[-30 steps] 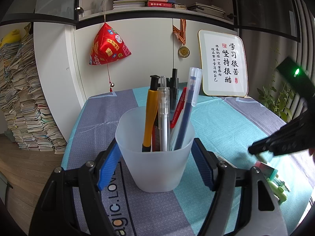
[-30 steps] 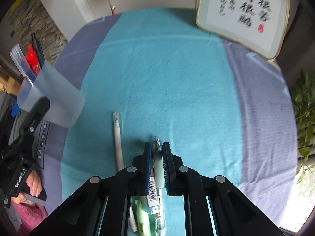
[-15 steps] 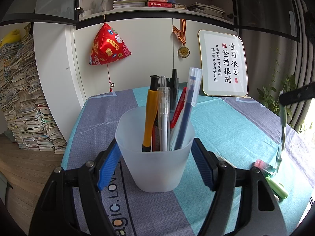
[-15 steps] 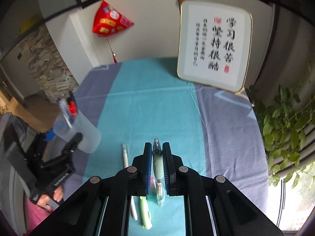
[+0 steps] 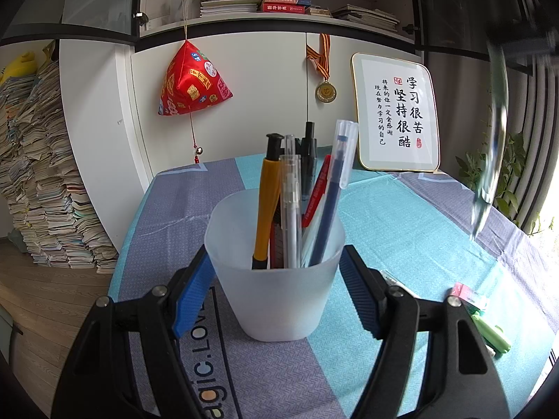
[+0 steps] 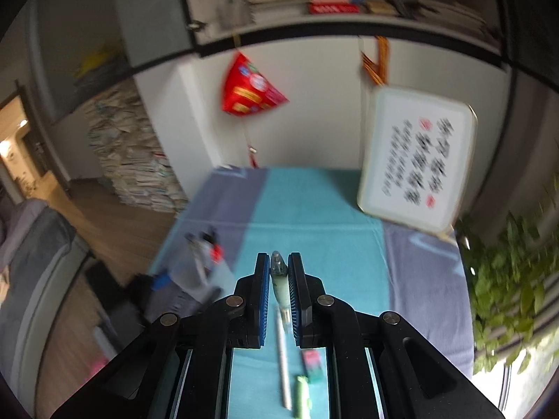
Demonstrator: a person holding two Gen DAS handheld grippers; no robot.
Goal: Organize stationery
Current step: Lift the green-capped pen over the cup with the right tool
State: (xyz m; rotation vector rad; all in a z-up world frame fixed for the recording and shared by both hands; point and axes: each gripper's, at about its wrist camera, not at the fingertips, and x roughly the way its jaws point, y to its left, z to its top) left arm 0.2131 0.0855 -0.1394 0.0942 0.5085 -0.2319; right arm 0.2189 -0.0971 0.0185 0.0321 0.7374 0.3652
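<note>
A translucent plastic cup [image 5: 276,279] holding several pens stands on the tablecloth. My left gripper [image 5: 276,295] is shut on it, a blue pad against each side. My right gripper [image 6: 278,260] is shut on a clear pen [image 6: 279,279] and holds it high above the table. In the left wrist view that pen [image 5: 492,146] hangs blurred at the upper right. Below it on the cloth lie a white pen [image 6: 283,359], a green highlighter [image 6: 302,396] and a pink-and-green eraser [image 6: 314,365]. The cup [image 6: 199,269] appears blurred to the left in the right wrist view.
A framed calligraphy board [image 5: 396,111] leans against the wall at the table's back right. A leafy plant [image 6: 506,279] stands off the right edge. A tall stack of books [image 5: 42,181] sits on the floor to the left. The tablecloth [image 5: 401,216] is teal and grey.
My right gripper has risen from the table with the clear pen and tilted up toward the wall. The left gripper and the cup have not moved.
</note>
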